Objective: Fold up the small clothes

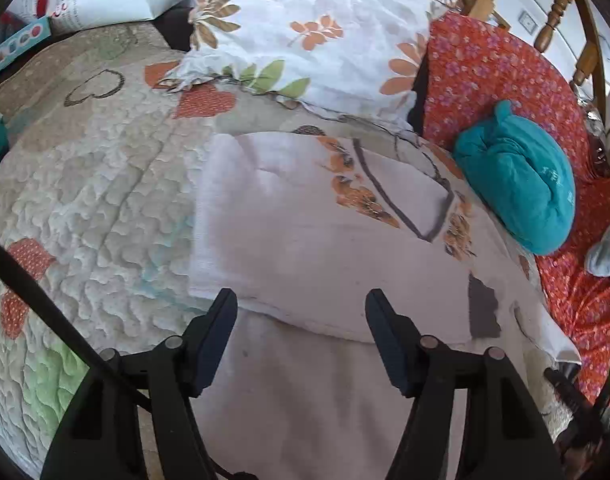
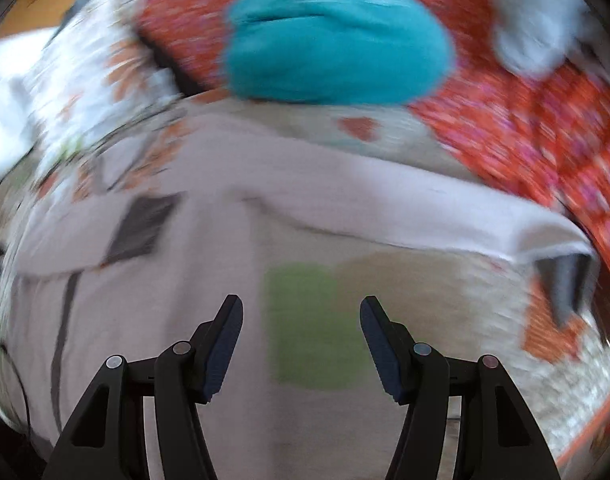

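Note:
A pale pink-white small garment [image 1: 305, 248] with an orange and dark print lies on the quilted bed cover, one part folded over the rest. My left gripper [image 1: 301, 300] is open and empty, its fingers just above the fold's near edge. In the blurred right wrist view the same garment [image 2: 177, 280] lies spread at left with a sleeve [image 2: 445, 216] stretching right. My right gripper [image 2: 301, 308] is open and empty over its near edge.
A rolled teal garment [image 1: 521, 176] lies on an orange floral cloth [image 1: 493, 64] at right; it also shows in the right wrist view [image 2: 337, 40]. A floral pillow [image 1: 305, 20] and a wooden chair [image 1: 553, 12] are behind. The quilted cover [image 1: 85, 184] stretches left.

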The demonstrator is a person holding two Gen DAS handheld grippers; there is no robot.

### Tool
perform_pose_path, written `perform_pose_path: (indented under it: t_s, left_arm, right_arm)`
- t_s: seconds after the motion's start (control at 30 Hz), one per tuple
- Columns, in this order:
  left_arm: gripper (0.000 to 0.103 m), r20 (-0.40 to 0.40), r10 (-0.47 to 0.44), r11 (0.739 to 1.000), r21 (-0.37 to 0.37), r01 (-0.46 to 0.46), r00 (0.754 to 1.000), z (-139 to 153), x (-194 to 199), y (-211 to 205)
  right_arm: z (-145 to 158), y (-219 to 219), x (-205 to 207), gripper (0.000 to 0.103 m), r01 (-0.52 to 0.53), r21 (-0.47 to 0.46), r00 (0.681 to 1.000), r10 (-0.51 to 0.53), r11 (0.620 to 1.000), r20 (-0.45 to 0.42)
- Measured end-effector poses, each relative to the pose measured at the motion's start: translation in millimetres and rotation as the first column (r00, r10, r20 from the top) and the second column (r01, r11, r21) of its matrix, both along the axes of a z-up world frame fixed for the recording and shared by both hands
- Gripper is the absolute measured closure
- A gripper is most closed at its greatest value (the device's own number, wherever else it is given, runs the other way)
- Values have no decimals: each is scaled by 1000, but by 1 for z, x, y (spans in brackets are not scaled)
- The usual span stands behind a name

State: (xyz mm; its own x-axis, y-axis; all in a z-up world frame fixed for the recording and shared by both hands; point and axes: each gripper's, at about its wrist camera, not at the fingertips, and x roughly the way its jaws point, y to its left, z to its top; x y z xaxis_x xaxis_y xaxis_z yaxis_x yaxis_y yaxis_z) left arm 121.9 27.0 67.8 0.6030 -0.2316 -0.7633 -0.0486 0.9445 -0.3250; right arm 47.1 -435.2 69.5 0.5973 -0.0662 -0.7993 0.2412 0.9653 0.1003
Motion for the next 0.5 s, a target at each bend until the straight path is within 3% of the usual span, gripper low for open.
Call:
perform_pose_path:
  t_s: [0.07, 0.17, 0.3, 0.43, 0.5]
  left_arm:
    - [33, 3, -19, 1000, 11, 19, 1000, 2, -2, -5]
    - [32, 10, -39, 999, 39, 38, 999, 2, -4, -13]
    - [32, 1, -51, 998, 42, 51, 999, -2, -4, -18]
    - [32, -12, -48, 998, 47, 49, 999, -8, -3, -20]
    - [32, -11, -45, 998, 52, 46, 999, -9, -3, -20]
  right_arm:
    - [5, -40, -10, 37, 104, 78, 995, -103, 992, -9]
    - [9, -102, -30, 37, 268, 189, 963, -268, 945, -27]
    - [-6, -166, -40, 37, 414, 311, 908, -414, 855, -70]
    - [-29, -200, -31, 37, 454, 496, 871, -487, 740, -70]
    - [-35, -208, -21, 37, 484, 533, 842, -536, 695, -65]
